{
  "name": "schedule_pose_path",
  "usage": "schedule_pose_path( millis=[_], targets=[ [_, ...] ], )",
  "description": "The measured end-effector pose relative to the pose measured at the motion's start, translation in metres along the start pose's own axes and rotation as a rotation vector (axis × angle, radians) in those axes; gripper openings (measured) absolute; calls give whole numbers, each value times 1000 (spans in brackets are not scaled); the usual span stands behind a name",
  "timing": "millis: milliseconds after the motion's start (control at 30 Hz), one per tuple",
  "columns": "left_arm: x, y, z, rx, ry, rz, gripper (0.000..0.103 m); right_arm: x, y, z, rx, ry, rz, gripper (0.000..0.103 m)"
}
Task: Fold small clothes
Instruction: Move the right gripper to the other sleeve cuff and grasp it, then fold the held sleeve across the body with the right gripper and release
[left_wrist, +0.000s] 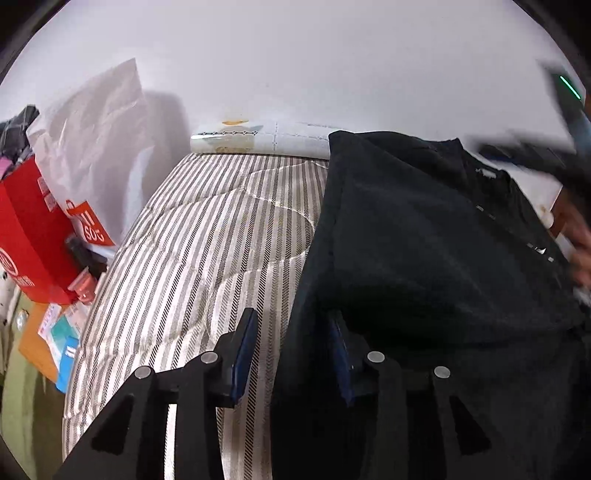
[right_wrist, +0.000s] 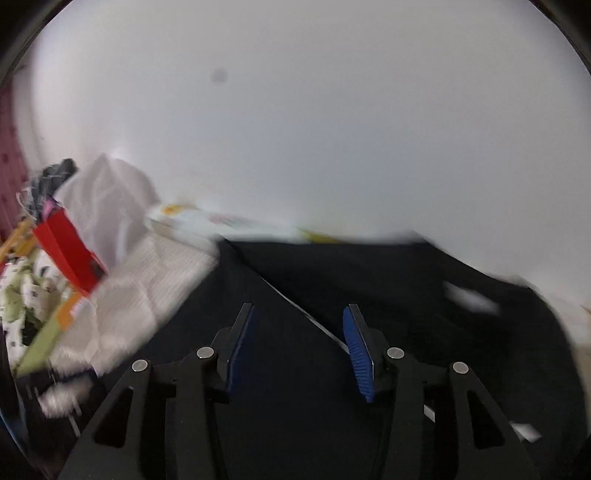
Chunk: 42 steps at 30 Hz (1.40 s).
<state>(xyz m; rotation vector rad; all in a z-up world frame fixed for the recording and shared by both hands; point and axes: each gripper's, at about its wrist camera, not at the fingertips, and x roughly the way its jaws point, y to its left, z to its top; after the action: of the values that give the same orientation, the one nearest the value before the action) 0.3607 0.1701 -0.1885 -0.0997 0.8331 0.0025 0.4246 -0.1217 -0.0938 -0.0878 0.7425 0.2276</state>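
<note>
A black garment (left_wrist: 424, 240) lies spread over the right part of a striped mattress (left_wrist: 207, 240). Its left edge runs down into the gap of my left gripper (left_wrist: 292, 312). That gripper hovers low with its blue pads apart, neither one pressing the cloth. In the right wrist view the same black garment (right_wrist: 369, 288) fills the lower frame, blurred, with a pale seam line crossing it. My right gripper (right_wrist: 299, 305) stands open above it with nothing pinched. The left wrist view shows the right gripper (left_wrist: 535, 155) as a dark smear at the far right, with a person's hand (left_wrist: 576, 236) behind it.
A red box (left_wrist: 29, 229) and a white plastic bag (left_wrist: 99, 140) stand left of the mattress, with small cartons and bottles below them. A white roll (left_wrist: 258, 142) lies against the white wall at the far end. The bed's left edge drops off beside the clutter.
</note>
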Motion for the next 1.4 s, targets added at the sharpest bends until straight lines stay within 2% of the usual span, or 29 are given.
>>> schedule_pose_path(
  millis=[33,100,200,300,367,433,533,600,667,767,867,933,967,1033,1267,1300,1333,1400],
  targets=[
    [-4,2,-1,-12,-1,-19,37,-27,-23,-21,34,-4,-51,48],
    [-11,3,-2,-26,-6,-42,45,-63,-54,-50,104,-10,-114,48],
    [-25,-2,-3,-26,-29,-64,47,-133,-115,-116,227,10,-254,48],
    [-38,-16,-7,20,-26,-61,49,-188,-155,-168,294,33,-377,48],
    [-46,-22,-16,26,-15,-67,53,-233,-183,-214,337,29,-520,49],
    [-51,-28,-30,39,16,-69,54,-265,-211,-250,376,44,-635,57],
    [-57,-32,-54,62,47,-50,55,-292,-245,-308,457,114,-718,60],
    [-62,-33,-68,69,53,-41,59,-305,-264,-348,528,131,-727,60],
    [-65,-35,-77,92,59,-35,61,-306,-275,-373,564,156,-716,60],
    [-65,-39,-87,128,45,9,61,-302,-283,-393,562,161,-731,60],
    [-65,-43,-91,148,35,34,61,-296,-287,-400,555,164,-770,52],
    [-65,-42,-91,143,37,33,61,-293,-286,-399,521,161,-782,33],
    [-65,-41,-91,138,41,28,61,-290,-286,-398,520,159,-778,31],
    [-64,-38,-91,128,46,18,61,-289,-283,-402,507,160,-777,27],
    [-62,-40,-92,130,51,26,63,-291,-279,-408,523,155,-761,27],
    [-62,-40,-92,130,51,26,63,-294,-279,-410,534,147,-755,25],
    [-62,-40,-92,131,51,27,64,-288,-283,-404,542,146,-763,18],
    [-62,-40,-92,131,51,27,64,-284,-286,-401,552,140,-772,12]
  ],
)
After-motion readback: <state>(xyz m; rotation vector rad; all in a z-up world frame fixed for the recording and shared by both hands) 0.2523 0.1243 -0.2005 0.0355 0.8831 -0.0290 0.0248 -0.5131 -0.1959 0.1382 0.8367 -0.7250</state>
